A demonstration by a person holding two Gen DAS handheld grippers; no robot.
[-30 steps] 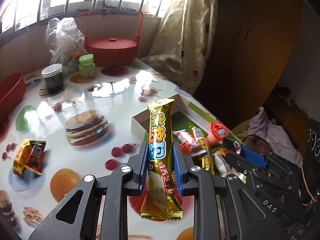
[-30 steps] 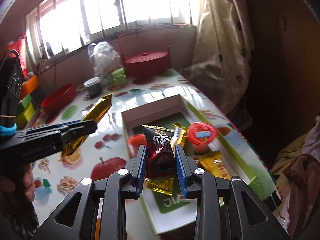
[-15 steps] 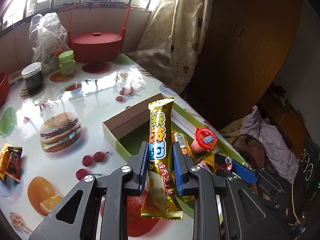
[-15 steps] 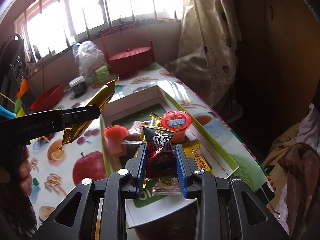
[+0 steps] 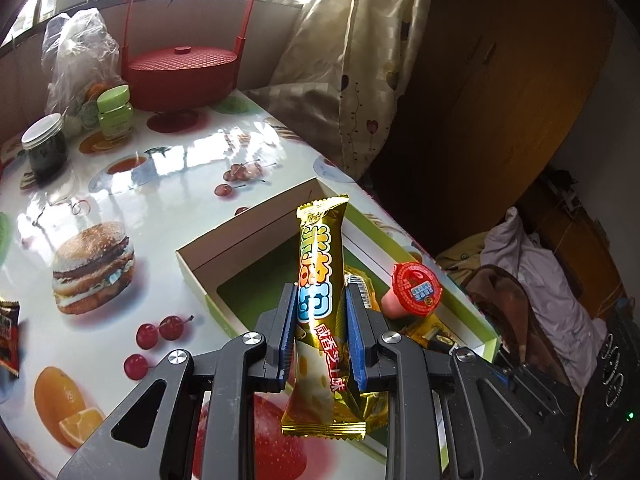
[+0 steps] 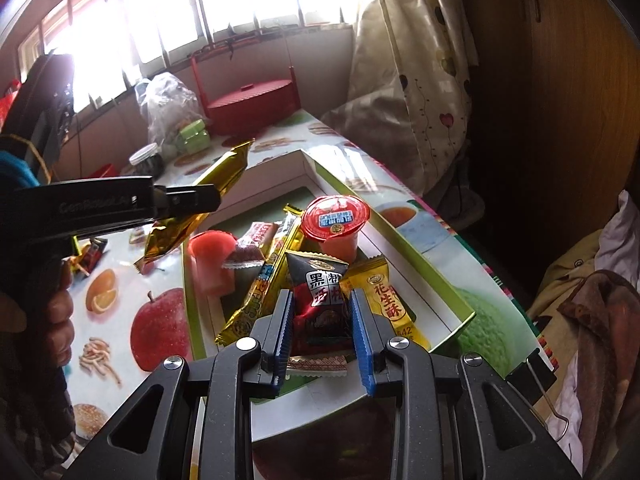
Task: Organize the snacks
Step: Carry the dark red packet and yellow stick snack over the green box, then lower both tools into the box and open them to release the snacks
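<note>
Left tongs [image 5: 322,334] clamped on a long gold snack bar [image 5: 320,300], which stands nearly upright between the blue pads, its lower end hiding part of the box [image 5: 208,256] behind it; right tongs [image 6: 322,332] clamped on a dark packet [image 6: 320,304] with red and white print, whose lower edge is masked by the pads. Both snacks hang above the open white-and-green box on the counter [image 5: 160,184]. In the box lie a red-lidded jelly cup [image 6: 335,220], a second pink cup [image 6: 212,258] on its side and somewhat blurred, a yellow peanut-candy packet [image 6: 384,300] and other wrappers too overlapped to separate. Compared with one second ago, the box sits more centrally under the left tongs, and the right tongs are lower and closer to the pile. At the left edge of the left wrist view a dark wrapper [image 5: 8,332] is cut off. Farther back stand a red lidded basket [image 5: 180,72], two jars and a plastic bag [image 5: 80,56]
</note>
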